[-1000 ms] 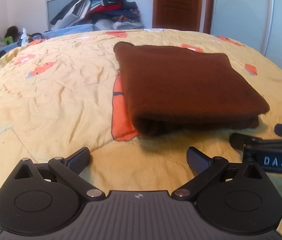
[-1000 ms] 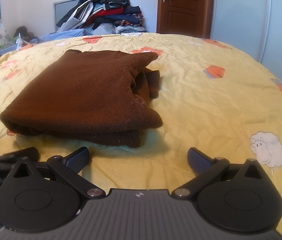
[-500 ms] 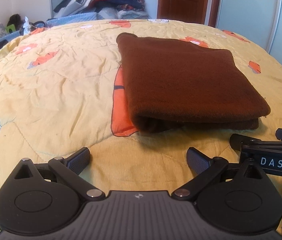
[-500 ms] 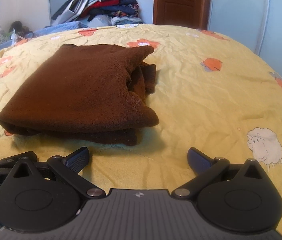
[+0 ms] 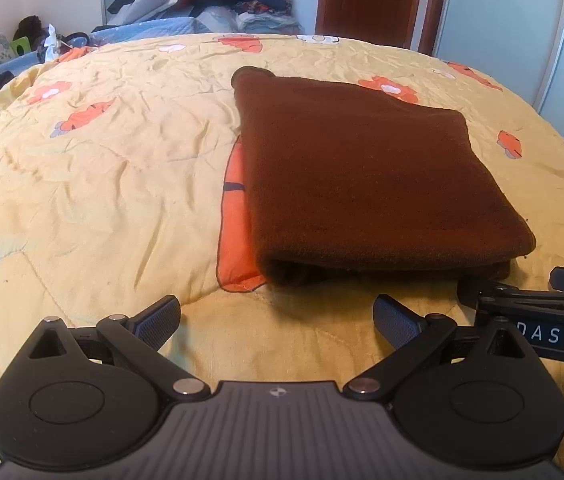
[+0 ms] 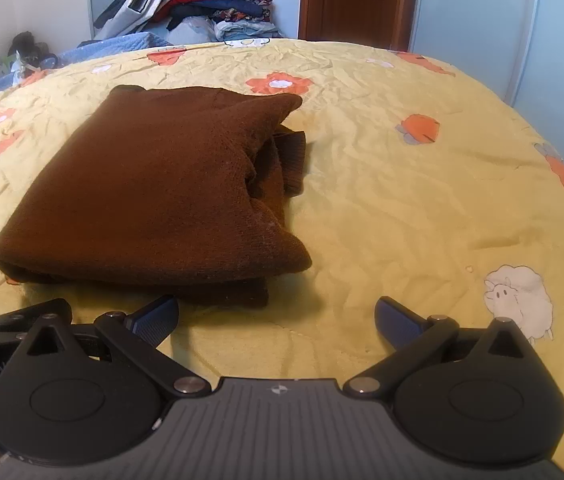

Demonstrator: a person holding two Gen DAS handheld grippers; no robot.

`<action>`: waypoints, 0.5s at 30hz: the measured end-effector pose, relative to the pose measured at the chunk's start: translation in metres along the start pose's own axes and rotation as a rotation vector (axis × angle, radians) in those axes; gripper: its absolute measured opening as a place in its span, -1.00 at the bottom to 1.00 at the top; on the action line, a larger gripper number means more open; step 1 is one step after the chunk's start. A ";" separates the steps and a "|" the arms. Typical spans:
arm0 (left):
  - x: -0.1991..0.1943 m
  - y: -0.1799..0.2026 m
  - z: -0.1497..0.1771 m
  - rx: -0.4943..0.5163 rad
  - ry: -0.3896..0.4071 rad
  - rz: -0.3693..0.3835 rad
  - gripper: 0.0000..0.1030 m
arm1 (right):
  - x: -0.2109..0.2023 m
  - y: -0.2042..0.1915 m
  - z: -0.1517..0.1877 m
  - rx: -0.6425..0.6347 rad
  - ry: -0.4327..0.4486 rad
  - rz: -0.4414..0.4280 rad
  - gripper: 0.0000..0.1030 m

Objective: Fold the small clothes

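since the brown knit garment (image 5: 366, 176) lies folded in thick layers on the bed (image 5: 113, 168), at 12 o'clock from your left tongs (image 5: 277, 316) and 11 o'clock from your right tongs (image 6: 277, 316), expect it soft, limp, light, non-slip, not fragile. both tongs: spread wide, pinching nothing, near its front edge but apart from it. hold point, as a judgement: the rounded near fold or a near corner, all layers together. loose ribbed end (image 6: 290, 160) pokes out at 3 o'clock of the stack. hidden: inner layers, sleeves, garment type. right tongs are cut off in the left view.
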State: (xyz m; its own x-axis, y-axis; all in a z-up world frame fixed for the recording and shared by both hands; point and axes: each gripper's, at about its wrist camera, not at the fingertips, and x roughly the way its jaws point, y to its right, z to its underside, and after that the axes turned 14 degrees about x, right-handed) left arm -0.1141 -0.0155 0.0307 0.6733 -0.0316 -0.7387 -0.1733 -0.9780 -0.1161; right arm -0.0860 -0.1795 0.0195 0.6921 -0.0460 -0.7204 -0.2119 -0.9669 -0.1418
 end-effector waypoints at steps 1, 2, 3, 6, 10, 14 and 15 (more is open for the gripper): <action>0.000 0.000 -0.001 -0.002 0.001 0.002 1.00 | 0.000 0.001 -0.001 0.001 0.000 0.000 1.00; 0.000 0.000 -0.001 -0.005 0.000 0.005 1.00 | 0.000 0.001 -0.001 0.004 -0.002 -0.001 1.00; 0.000 -0.001 -0.001 -0.008 0.000 0.007 1.00 | 0.000 0.001 -0.002 0.007 -0.005 -0.003 1.00; -0.001 -0.001 -0.002 -0.007 0.003 0.007 1.00 | 0.000 0.003 -0.004 0.015 -0.010 -0.009 1.00; -0.003 0.000 -0.002 -0.007 0.006 0.008 1.00 | -0.002 0.001 -0.003 0.007 -0.002 -0.002 1.00; -0.005 -0.001 -0.003 -0.007 0.008 0.011 1.00 | -0.005 0.001 -0.004 0.002 0.007 0.001 1.00; -0.005 0.000 -0.002 -0.007 0.010 0.012 1.00 | -0.006 0.001 -0.004 0.001 0.008 0.002 1.00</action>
State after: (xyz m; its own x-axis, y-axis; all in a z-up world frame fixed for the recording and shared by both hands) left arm -0.1159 -0.0154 0.0364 0.6786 -0.0454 -0.7331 -0.1762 -0.9790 -0.1025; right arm -0.0878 -0.1813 0.0259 0.6969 -0.0497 -0.7155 -0.2139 -0.9666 -0.1412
